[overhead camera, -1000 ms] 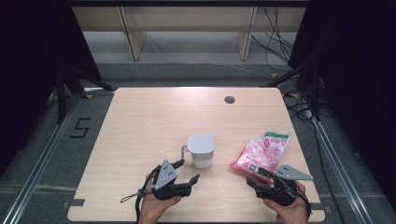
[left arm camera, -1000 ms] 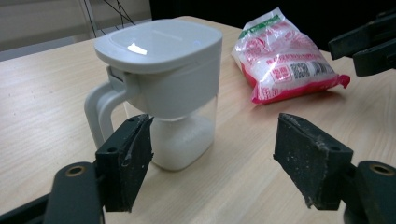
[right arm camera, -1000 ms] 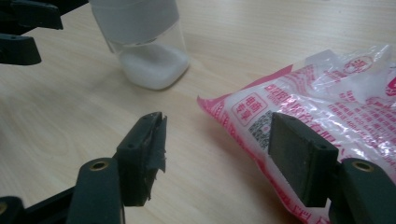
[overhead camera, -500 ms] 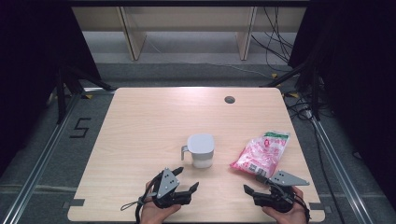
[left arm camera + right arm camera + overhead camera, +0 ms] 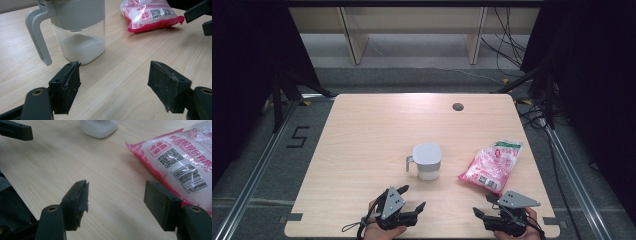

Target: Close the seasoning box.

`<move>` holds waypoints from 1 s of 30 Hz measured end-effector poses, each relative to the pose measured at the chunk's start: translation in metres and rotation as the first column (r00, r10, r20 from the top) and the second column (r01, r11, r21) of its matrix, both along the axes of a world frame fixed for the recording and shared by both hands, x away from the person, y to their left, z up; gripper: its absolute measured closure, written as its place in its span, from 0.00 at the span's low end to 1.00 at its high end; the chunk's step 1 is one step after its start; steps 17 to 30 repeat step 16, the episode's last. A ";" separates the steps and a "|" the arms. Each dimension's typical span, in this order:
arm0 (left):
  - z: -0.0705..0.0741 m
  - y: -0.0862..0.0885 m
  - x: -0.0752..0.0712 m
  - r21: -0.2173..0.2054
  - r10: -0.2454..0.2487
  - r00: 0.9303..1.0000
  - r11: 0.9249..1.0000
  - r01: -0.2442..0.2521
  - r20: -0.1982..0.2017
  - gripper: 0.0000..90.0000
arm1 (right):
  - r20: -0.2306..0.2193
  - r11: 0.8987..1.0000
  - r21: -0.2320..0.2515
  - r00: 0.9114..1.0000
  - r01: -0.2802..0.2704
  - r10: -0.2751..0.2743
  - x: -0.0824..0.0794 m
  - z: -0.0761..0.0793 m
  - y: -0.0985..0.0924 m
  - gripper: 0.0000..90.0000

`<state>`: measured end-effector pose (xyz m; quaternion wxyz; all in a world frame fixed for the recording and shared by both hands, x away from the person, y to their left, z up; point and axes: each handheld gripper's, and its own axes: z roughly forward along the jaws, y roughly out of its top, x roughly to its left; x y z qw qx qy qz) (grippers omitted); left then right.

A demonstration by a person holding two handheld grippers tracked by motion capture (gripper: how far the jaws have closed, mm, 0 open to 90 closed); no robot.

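Note:
A clear jar with a grey lid and handle, partly filled with white powder, stands mid-table; it rises just beyond my left jaws as the jar. A pink and white bag lies flat to its right, seen as the bag and bag. My left gripper is open over bare wood, short of the jar. My right gripper is open too, and its right jaw hangs at the bag's near corner. Nothing sits between either pair of jaws.
The wooden table has a dark cable hole near its far edge. Both hands sit at the near edge. The other gripper's jaw tips poke into each gripper view. Shelf legs and cables stand beyond the table.
Both grippers have drawn back a little toward the near edge of the table. The jar and the bag have not moved, and the jaws stay as wide.

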<state>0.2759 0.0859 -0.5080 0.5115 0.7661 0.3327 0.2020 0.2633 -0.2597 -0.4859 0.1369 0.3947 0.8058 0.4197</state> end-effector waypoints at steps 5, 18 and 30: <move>0.000 0.002 0.001 0.013 0.000 1.000 1.000 0.000 -0.006 0.28 | 0.005 1.000 0.001 1.000 0.011 -0.011 -0.002 0.000 -0.001 0.40; -0.001 0.004 0.003 0.015 0.010 1.000 1.000 -0.010 -0.011 0.27 | 0.005 1.000 0.001 1.000 -0.011 0.011 0.000 -0.001 -0.002 0.40; -0.001 0.004 0.003 0.015 0.010 1.000 1.000 -0.010 -0.011 0.27 | 0.005 1.000 0.001 1.000 -0.011 0.011 0.000 -0.001 -0.002 0.40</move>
